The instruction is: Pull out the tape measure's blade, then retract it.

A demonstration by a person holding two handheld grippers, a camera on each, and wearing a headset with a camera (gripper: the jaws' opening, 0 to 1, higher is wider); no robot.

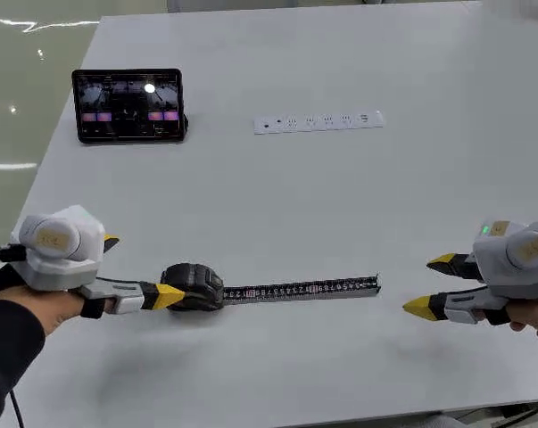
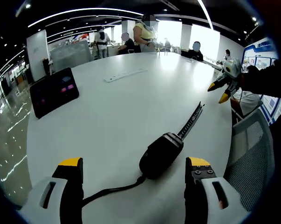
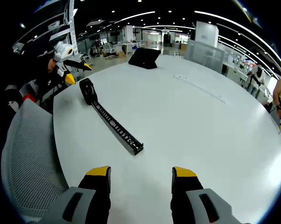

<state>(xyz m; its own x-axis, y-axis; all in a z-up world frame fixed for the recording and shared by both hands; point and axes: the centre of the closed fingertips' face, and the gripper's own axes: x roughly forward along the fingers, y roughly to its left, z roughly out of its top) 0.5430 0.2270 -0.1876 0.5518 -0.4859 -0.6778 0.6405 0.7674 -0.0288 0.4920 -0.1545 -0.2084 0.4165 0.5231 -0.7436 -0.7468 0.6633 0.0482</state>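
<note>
Head view: hefty-looking black tape measure case (image 1: 193,286), springy steel blade (image 1: 304,289) lies extended (pinch its end hook); left gripper (image 1: 139,268), right gripper (image 1: 431,283) jaws both released.

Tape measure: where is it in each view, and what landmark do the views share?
Head view: tape measure low, left of centre, blade running right.
Left gripper view: lower centre, blade running away up-right.
Right gripper view: upper left, blade running toward the camera.
Shared landmark: the propped-up dark tablet.
</note>
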